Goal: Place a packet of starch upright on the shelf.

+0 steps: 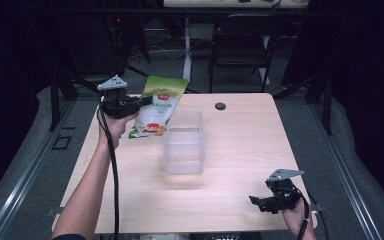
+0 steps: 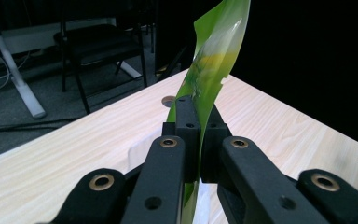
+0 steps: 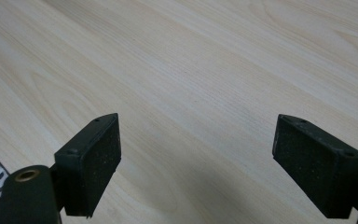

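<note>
Left tongs (image 1: 145, 101) are clamped on the green pouch (image 1: 159, 106), pinching it at its left edge, about mid-height. In the left gripper view the jaws are closed flat on the film of the pouch (image 2: 214, 60), which stands up past them edge-on.

The pouch is off the tabletop (image 1: 240, 145), hanging in the air. Its long axis is tilted: top corner up and away toward the far edge, bottom end down and toward me.

The relation that matters: the clear container (image 1: 184, 142) sits just right of and below the pouch, toward the tabletop's middle. The pouch's lower end looks level with, or just overlapping, the container's far-left corner. I can't tell whether they touch. The container's long axis runs near to far, roughly matching the pouch's.

Right tongs (image 1: 267, 201) are spread wide with nothing between them, parked low at the near right corner, well apart from both pouch and container. The right gripper view shows bare wood between the pads (image 3: 93, 163).

So the left hand is the working one. My read: the next move is a short shift right and down over the container's opening, then let go. Risk: the pouch's bottom could catch the container's rim and push it.
</note>
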A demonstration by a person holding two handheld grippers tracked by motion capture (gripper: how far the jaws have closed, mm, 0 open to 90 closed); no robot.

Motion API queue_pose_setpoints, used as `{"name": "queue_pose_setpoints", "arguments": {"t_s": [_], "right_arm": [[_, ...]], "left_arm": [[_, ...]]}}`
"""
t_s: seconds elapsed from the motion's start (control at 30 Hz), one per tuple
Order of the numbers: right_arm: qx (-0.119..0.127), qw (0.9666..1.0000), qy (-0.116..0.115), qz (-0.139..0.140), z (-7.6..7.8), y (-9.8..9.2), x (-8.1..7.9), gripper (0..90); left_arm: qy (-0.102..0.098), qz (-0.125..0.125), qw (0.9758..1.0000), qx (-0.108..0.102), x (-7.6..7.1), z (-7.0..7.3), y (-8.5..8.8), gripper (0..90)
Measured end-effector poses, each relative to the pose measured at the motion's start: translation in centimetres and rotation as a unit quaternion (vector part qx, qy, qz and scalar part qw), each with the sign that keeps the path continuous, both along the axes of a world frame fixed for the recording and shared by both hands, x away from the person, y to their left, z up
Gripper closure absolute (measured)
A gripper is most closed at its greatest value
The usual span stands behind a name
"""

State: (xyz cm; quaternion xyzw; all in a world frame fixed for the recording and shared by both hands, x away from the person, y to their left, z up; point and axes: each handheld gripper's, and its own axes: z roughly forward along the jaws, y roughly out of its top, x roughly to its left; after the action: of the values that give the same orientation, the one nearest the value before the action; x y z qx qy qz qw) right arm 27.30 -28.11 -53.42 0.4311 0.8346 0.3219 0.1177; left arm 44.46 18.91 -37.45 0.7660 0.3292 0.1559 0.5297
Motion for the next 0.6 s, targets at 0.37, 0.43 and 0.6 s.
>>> {"name": "queue_pose_setpoints", "arguments": {"t_s": [0.37, 0.43, 0.6], "right_arm": [[0.001, 1.0000, -0.001, -0.001, 0.0, -0.2, -0.1, 14.8], [0.003, 1.0000, -0.001, 0.000, 0.0, -0.2, -0.1, 14.8], [-0.001, 1.0000, -0.002, -0.001, 0.0, -0.2, -0.1, 14.9]], "left_arm": [[0.001, -0.003, 1.0000, 0.007, 1.8, 0.9, -2.1, 89.3], [0.002, -0.006, 0.9999, 0.010, 2.1, 1.0, -2.3, 89.4], [0.001, -0.010, 0.9999, 0.013, 2.9, 0.8, -2.8, 89.4]]}}
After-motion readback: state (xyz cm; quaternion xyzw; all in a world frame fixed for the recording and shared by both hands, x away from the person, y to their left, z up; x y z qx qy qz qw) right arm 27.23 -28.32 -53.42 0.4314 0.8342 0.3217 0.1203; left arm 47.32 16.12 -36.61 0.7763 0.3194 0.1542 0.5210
